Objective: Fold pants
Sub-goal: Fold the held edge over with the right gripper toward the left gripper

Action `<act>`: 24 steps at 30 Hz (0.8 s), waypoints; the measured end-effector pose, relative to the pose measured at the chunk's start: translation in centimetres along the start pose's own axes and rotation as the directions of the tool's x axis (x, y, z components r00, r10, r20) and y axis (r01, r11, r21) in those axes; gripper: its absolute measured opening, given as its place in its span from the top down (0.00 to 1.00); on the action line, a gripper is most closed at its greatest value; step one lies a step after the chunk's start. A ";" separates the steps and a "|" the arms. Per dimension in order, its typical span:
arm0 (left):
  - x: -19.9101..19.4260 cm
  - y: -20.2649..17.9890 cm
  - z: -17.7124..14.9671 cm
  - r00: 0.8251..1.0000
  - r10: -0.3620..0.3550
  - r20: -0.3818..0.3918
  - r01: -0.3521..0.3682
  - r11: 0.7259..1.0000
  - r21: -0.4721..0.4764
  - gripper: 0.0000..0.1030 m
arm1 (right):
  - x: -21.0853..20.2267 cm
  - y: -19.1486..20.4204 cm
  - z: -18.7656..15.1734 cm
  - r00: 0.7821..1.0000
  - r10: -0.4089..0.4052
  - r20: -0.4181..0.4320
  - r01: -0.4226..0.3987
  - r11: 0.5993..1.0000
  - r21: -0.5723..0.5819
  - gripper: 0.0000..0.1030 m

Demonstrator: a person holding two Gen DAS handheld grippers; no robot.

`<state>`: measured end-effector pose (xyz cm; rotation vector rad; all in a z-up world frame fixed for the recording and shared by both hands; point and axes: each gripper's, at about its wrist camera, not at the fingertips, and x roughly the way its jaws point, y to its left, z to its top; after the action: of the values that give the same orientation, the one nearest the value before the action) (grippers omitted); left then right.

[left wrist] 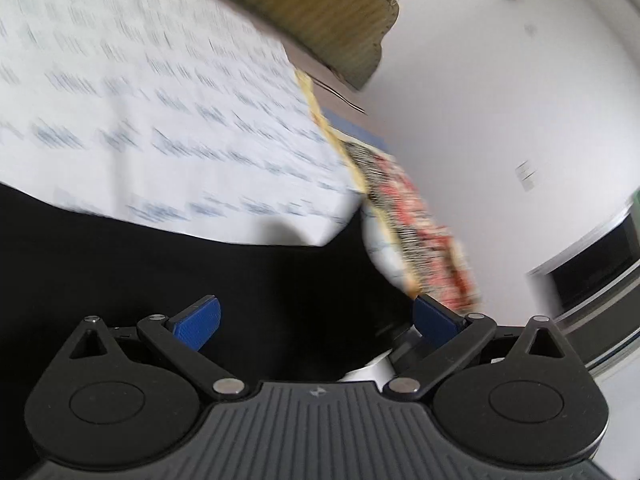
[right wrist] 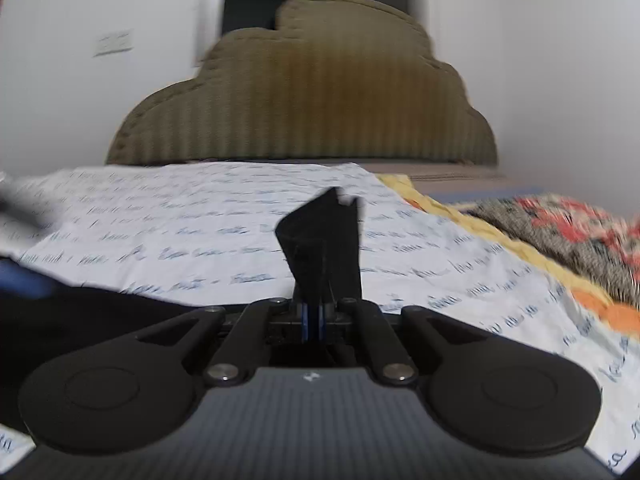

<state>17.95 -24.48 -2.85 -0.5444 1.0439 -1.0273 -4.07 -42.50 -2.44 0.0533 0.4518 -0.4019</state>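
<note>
The black pants (left wrist: pixel 160 264) lie on the white printed sheet and fill the lower part of the blurred left wrist view. My left gripper (left wrist: pixel 318 322) stands open over them, its blue pads (left wrist: pixel 200 320) wide apart with dark cloth behind the gap, not pinched. In the right wrist view my right gripper (right wrist: pixel 314 316) is shut on a fold of the pants (right wrist: pixel 324 240), which sticks up in front of the pressed-together pads. More black cloth (right wrist: pixel 60 320) trails off to the lower left.
A white sheet with blue script (right wrist: pixel 200 232) covers the bed. An olive cloud-shaped headboard (right wrist: pixel 312 92) stands at the far end against white walls. A red, black and yellow patterned quilt (right wrist: pixel 560 232) lies along the right side of the bed.
</note>
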 end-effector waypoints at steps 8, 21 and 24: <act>3.2 4.6 -0.7 0.992 -0.116 0.053 0.126 0.953 -0.276 0.30 | -3.0 7.6 -1.0 0.990 0.142 -0.014 -0.142 0.967 -0.210 0.94; -3.2 2.7 -0.9 0.988 0.098 0.119 -0.097 0.995 -0.013 0.74 | -5.0 12.9 -1.2 0.985 0.174 0.004 -0.164 0.936 -0.310 0.94; -5.3 1.7 -1.4 0.962 0.213 0.168 -0.233 0.966 0.108 0.74 | -5.6 14.2 -1.2 0.979 0.206 0.005 -0.194 0.929 -0.316 0.94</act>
<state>16.72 -18.89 -2.41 -0.3856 0.8733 -0.8311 -3.62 -27.19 -1.60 -0.2161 0.4633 -0.1259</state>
